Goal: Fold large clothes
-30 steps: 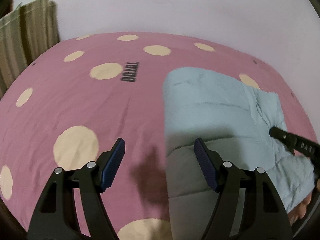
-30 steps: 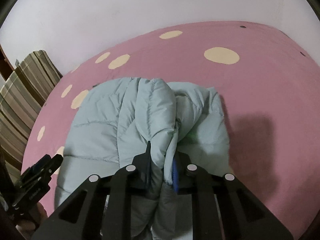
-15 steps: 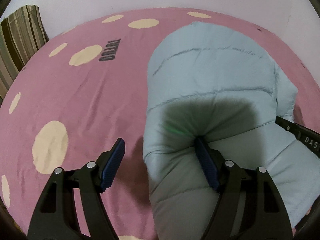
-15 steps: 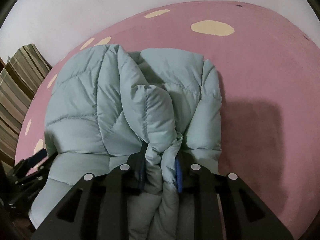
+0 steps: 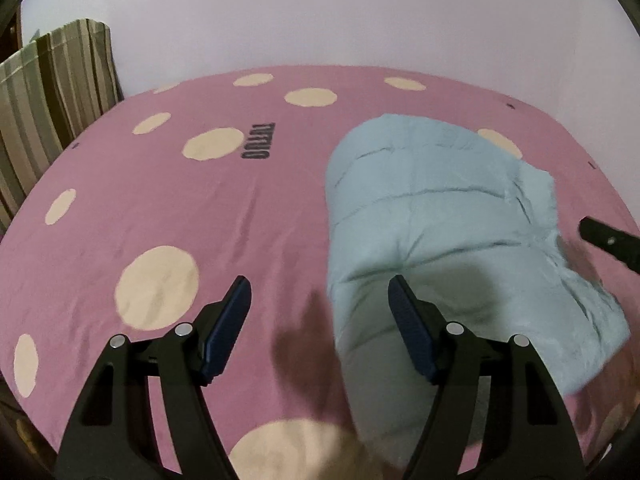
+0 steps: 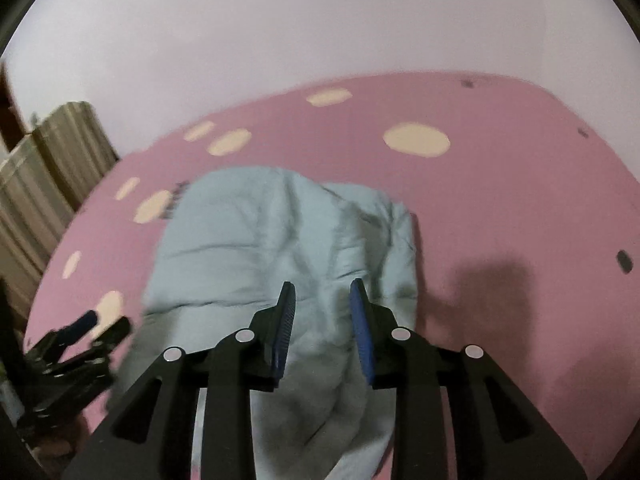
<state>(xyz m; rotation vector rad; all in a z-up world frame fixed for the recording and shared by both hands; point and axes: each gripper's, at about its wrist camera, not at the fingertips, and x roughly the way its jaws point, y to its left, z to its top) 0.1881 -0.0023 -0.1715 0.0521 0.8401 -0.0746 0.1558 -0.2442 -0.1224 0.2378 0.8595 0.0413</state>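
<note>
Pale lilac wall (image 5: 360, 12) rises behind a bed covered by a pink sheet with cream polka dots (image 5: 160, 208) and a dark printed word; a striped brown-and-beige fabric (image 5: 48, 92) hangs at the far left edge. On the sheet lies a pale blue quilted puffer jacket (image 5: 432, 208), partly folded into a bulky mound.

Seen from its own wrist camera, the left gripper (image 5: 320, 320) stands wide open with nothing between its jaws. The jacket's left edge runs just inside the right jaw, and bare pink sheet fills the gap ahead of the left jaw. The tip of the right gripper's black finger pokes in at the far right, beyond the jacket.

Seen from the right wrist camera, the right gripper (image 6: 322, 312) hangs over the jacket (image 6: 280, 240). Its jaws have just been opening and now stand partly apart, the blue pads clear of the cloth; the padded fabric lies below and ahead of them, no fold pinched. The left gripper (image 6: 80, 332) shows blurred at the lower left, beside the jacket's near edge.
</note>
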